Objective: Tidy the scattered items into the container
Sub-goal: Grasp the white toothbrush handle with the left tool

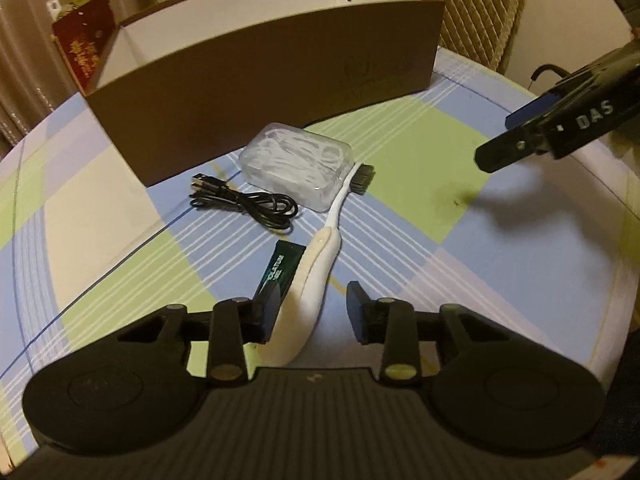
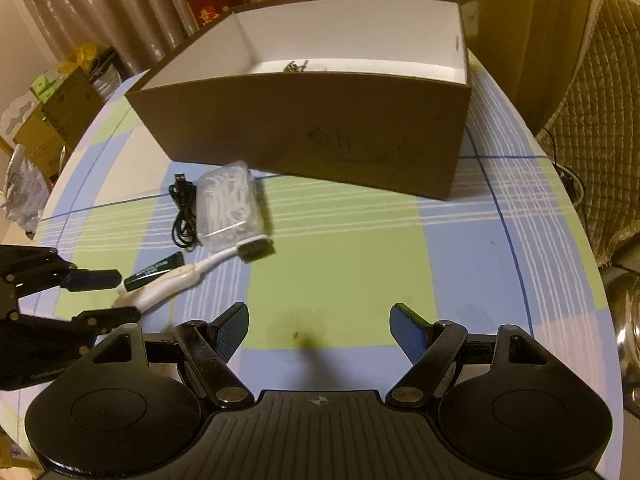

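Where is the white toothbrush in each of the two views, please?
Left wrist view: toothbrush at centre, handle between the left tongs.
Right wrist view: toothbrush at left, below the clear box.
Shared landmark: the brown container behind it.

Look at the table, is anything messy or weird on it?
Yes. A dark smudgy stain marks the checked tablecloth in front of the right gripper. Also, the toothbrush lies crooked, its bristle end leaning against the clear plastic case and its handle overlapping the small green packet.
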A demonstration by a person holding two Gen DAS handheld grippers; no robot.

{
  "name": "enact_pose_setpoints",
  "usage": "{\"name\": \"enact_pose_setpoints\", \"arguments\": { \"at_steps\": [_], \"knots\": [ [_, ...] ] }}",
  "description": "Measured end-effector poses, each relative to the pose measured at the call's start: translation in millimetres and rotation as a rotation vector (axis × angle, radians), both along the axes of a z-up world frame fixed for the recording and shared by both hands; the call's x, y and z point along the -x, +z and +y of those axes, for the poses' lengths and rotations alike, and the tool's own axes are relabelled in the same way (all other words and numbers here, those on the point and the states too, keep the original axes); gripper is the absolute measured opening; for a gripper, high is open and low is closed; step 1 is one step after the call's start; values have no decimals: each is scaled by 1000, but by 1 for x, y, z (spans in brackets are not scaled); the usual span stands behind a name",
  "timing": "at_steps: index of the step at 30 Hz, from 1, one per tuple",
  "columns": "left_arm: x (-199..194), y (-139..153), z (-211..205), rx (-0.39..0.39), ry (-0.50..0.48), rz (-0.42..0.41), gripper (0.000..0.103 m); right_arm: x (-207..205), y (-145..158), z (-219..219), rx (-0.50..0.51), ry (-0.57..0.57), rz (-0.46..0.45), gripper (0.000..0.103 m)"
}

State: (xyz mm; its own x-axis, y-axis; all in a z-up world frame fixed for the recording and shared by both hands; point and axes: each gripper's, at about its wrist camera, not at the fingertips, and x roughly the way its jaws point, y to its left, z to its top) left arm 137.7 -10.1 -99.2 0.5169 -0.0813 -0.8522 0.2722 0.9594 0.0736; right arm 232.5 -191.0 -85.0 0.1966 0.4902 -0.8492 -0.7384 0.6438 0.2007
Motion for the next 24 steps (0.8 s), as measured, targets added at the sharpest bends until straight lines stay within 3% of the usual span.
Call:
{"name": "enact_pose_setpoints", "arguments": {
  "at_steps": [10,16,20,24],
  "knots": [
    [-29,-23,-12,-28,-66,45,22,-10,-8,-14,18,-50,30,75],
    [-32,-22,-15,-1,-65,56,18,-15,-10,-19,20,-64,37,75],
    [-40,-23,-9,41,-19,71,22,-17,-11,-18,24,-62,39,75],
    [-42,-24,-12,69,-38,79,18,-17,-12,-15,22,-49,44,75]
  ]
}}
